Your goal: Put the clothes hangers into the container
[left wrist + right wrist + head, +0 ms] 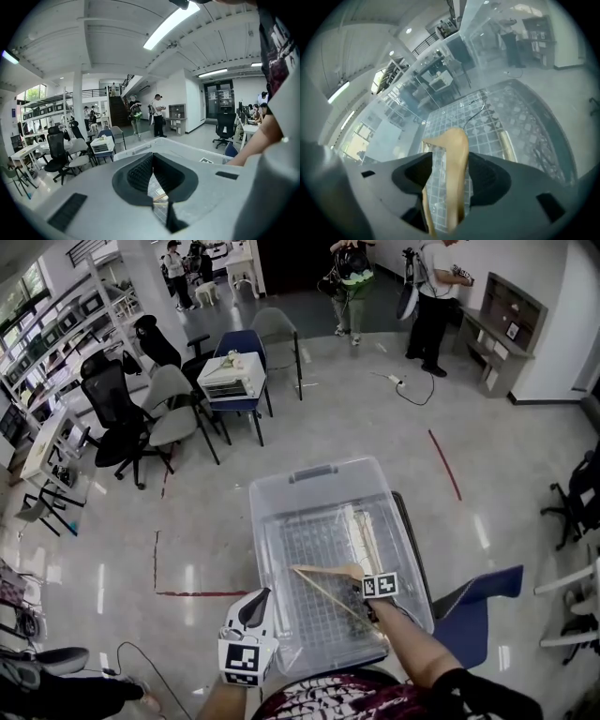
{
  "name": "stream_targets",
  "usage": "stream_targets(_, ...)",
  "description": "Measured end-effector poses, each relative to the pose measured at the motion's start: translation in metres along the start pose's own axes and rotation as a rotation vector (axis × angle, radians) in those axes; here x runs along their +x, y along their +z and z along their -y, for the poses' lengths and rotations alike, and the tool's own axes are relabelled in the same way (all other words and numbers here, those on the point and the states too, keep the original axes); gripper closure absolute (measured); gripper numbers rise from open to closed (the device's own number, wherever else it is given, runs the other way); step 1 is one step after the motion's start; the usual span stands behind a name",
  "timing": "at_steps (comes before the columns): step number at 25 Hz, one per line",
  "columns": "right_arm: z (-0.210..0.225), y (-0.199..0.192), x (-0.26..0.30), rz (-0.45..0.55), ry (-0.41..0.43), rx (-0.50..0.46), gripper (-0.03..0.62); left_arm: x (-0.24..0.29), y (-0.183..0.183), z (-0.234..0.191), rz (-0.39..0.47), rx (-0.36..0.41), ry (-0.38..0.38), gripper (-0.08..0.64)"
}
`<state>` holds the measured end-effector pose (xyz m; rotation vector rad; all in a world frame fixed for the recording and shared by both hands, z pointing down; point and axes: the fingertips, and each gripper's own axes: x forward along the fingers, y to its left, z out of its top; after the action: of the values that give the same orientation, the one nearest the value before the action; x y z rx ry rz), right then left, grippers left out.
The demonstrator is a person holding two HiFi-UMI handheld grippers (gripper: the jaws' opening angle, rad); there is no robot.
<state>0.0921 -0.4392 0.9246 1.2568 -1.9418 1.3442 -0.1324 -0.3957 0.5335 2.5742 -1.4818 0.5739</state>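
right claw [447, 183] is spread, with the wooden hanger [457, 178] loose between its pads, low inside the clear container [281, 493]. i'd back out straight so it doesn't snag and drag. left claw [152, 187] is pressed together, empty, near the rim.

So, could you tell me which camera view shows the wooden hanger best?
The head view: most of the wooden hanger shows inside the clear container, at the right gripper. The right gripper view shows only one arm between its open jaws; the left gripper view barely a sliver.
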Motion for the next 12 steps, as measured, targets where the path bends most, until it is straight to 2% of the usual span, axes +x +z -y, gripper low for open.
stream_targets(4, -0.004, 0.000, -0.023, -0.050, -0.082, -0.117, 0.295, 0.003, 0.007, 0.005, 0.022, 0.001, -0.013, 0.552)
stream_targets(6, -0.010, 0.004, -0.040, -0.025, -0.084, -0.149, 0.278, 0.004, 0.010, 0.012, 0.031, -0.001, -0.028, 0.552)
stream_targets(8, -0.023, 0.015, -0.062, 0.030, -0.050, -0.169, 0.280, 0.005, 0.014, 0.017, 0.043, 0.000, -0.040, 0.552)
stream_targets(9, -0.033, 0.022, -0.076, 0.067, -0.024, -0.187, 0.293, 0.006, 0.016, 0.020, 0.051, -0.001, -0.043, 0.552)
stream_targets(12, -0.067, 0.046, -0.132, 0.209, 0.055, -0.276, 0.423, 0.007, 0.023, 0.027, 0.075, -0.026, -0.049, 0.552)
